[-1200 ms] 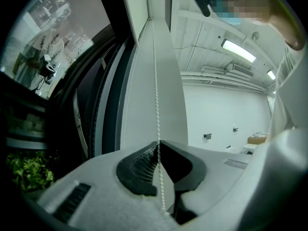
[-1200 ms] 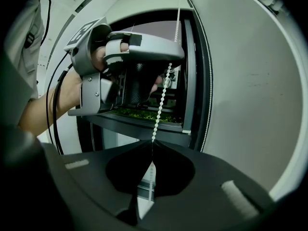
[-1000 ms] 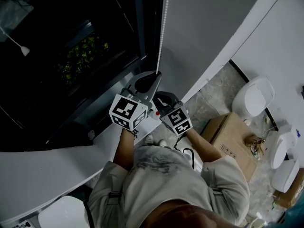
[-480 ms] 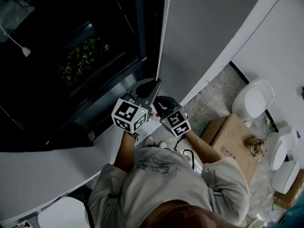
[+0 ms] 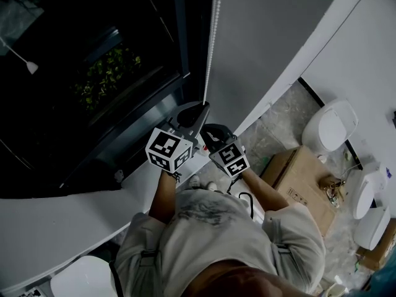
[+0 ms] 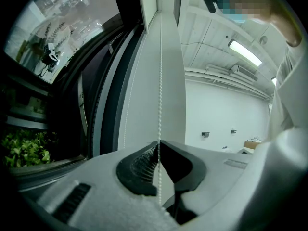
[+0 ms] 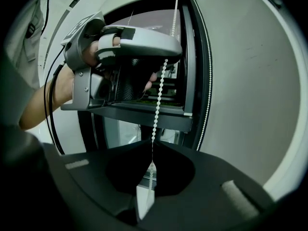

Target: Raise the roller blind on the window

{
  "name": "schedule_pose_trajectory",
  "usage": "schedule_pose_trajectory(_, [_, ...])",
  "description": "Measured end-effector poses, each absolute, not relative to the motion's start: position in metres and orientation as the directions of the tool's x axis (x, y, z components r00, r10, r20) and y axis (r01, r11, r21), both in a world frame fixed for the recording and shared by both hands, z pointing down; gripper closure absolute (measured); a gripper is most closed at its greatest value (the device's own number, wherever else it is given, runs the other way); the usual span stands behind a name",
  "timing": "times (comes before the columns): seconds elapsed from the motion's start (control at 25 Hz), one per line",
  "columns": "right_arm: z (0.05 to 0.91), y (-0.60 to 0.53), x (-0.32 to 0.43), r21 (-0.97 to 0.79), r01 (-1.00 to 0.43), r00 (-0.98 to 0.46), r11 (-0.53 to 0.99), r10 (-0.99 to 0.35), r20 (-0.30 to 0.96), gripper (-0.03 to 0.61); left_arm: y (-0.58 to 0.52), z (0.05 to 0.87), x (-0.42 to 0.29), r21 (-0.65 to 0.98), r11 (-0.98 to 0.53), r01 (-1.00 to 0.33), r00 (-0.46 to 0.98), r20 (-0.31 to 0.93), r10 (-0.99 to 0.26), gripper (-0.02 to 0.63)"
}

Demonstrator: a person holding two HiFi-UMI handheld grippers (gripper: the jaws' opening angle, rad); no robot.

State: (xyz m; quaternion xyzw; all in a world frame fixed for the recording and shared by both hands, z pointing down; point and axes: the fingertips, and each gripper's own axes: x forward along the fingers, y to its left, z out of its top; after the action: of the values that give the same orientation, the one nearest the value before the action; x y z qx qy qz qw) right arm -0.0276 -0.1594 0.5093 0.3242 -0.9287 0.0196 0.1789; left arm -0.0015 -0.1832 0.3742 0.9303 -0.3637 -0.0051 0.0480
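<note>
Pale short-sleeved shirt (image 5: 216, 228); grey left gripper (image 6: 158, 143) and dark right gripper (image 7: 150, 146) carry black-and-white marker cubes (image 5: 167, 150).

Head view is looking steeply down from above the person (image 5: 216, 228), taking in left gripper (image 5: 200, 109), right gripper (image 5: 209, 130), window (image 5: 93, 73) and floor (image 5: 278, 122). Left gripper view is riding close behind its jaws, pointing up along the bead chain (image 6: 160, 90) toward the ceiling (image 6: 216, 37). Right gripper view is pointing up from just below, catching the left gripper, same bead chain and window.

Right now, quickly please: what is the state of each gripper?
Left gripper: closed, fingers holding the bead chain.
Right gripper: closed, holding the same bead chain, below the left gripper.
</note>
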Motion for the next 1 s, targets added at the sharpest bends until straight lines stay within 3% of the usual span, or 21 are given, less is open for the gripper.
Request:
schedule_pose_trajectory(0.52, [0.473, -0.148, -0.018, 0.037, -0.605, -0.767, 0.795, -0.595, 0.241, 0.523, -0.183, 0.373, -0.005, 0.092, -0.725, -0.682, 0.729, 0.022, -0.684, 0.591])
schedule_pose_trajectory(1.0, [0.366, -0.153, 0.018, 0.041, -0.669, -0.738, 0.742, -0.67, 0.08, 0.505, -0.184, 0.373, -0.01, 0.091, -0.723, -0.685, 0.727, 0.022, -0.686, 0.591])
